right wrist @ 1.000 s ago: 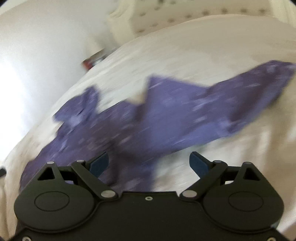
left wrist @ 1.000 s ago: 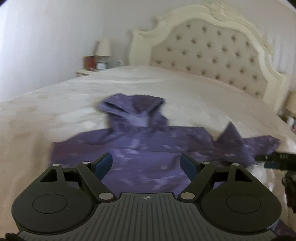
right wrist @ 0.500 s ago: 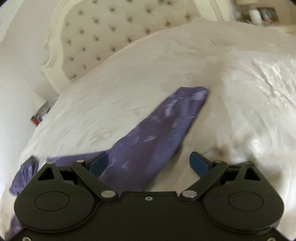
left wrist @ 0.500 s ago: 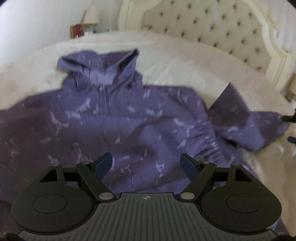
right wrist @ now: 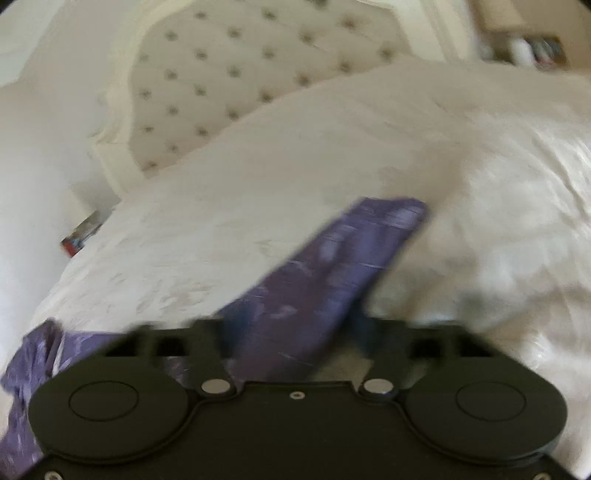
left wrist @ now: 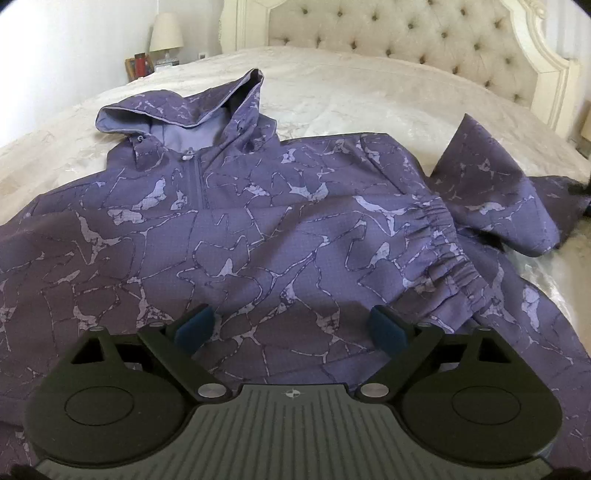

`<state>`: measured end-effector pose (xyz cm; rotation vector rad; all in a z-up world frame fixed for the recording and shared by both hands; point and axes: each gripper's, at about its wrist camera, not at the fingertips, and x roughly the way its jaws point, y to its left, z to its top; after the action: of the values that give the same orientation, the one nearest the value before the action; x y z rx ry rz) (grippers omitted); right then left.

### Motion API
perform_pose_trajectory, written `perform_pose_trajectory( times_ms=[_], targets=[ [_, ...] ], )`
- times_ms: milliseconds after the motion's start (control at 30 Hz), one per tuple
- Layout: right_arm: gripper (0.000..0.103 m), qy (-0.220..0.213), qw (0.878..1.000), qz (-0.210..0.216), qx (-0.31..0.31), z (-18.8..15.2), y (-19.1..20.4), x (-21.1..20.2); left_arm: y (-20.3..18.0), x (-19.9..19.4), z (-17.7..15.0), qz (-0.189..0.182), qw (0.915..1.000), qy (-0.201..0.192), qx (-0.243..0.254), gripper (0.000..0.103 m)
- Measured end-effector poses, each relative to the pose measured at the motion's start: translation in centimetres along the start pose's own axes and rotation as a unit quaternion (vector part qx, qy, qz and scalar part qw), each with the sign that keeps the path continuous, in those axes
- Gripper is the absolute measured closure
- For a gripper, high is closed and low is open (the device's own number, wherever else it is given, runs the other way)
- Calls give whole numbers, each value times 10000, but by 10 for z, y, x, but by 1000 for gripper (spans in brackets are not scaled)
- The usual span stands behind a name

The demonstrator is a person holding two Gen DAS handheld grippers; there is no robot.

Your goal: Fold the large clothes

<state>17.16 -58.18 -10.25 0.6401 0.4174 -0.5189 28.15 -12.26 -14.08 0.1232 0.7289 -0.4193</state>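
Since a second ago we have dropped both grippers closer to the purple hooded jacket (left wrist: 280, 221) spread on the bed (left wrist: 369, 88). Our right gripper (right wrist: 295, 325) is closing around its sleeve (right wrist: 332, 266), which runs away up-right; whether it pinches yet, we cannot tell. Our left gripper (left wrist: 291, 328), opening wide, hovers over the hem, hood pointing toward the headboard (left wrist: 424, 33).

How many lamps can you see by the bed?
1. The lamp stands on the nightstand left of the headboard. Another may be hidden at the bed's blurry right side.
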Motion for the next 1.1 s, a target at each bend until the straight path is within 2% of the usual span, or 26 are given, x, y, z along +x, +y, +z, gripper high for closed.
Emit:
perform_pose_trajectory(
  times_ms=[33,100,133,233,400,500,633,767,867,967,1100],
  targets=[
    [88,30,9998,-104,188,2,-6,2,0,1,0,-14,10000,4,-9,12],
    [89,40,9989,3,473,6,-11,1,3,-1,3,-101,9999,31,-23,12],
    [89,-10,9991,62,421,8,-7,-4,5,-3,4,-171,9998,62,-40,12],
    [89,-208,9994,254,-119,16,17,-23,13,-11,6,-326,9993,136,-143,12],
    [89,-538,9918,796,-842,32,78,-64,31,-37,3,-354,9992,-21,-172,12],
    [89,-693,9809,1155,-1402,37,126,-89,47,-52,1,-383,9988,-106,-276,12],
    [89,-763,9604,1630,-2127,28,193,-112,72,-70,-4,-365,9979,-214,-486,12],
    [89,-598,9402,2248,-2488,1,251,-133,101,-86,-11,-282,9964,-323,-727,12],
    [89,-329,9232,2704,-2711,-32,289,-144,126,-99,-20,-227,9950,-363,-902,12],
    [89,-58,9043,3110,-2925,-72,324,-152,150,-110,-29,-146,9934,-384,-1068,12],
    [89,355,8816,3434,-3219,-128,361,-149,184,-125,-42,-13,9898,-416,-1360,12]
  ],
)
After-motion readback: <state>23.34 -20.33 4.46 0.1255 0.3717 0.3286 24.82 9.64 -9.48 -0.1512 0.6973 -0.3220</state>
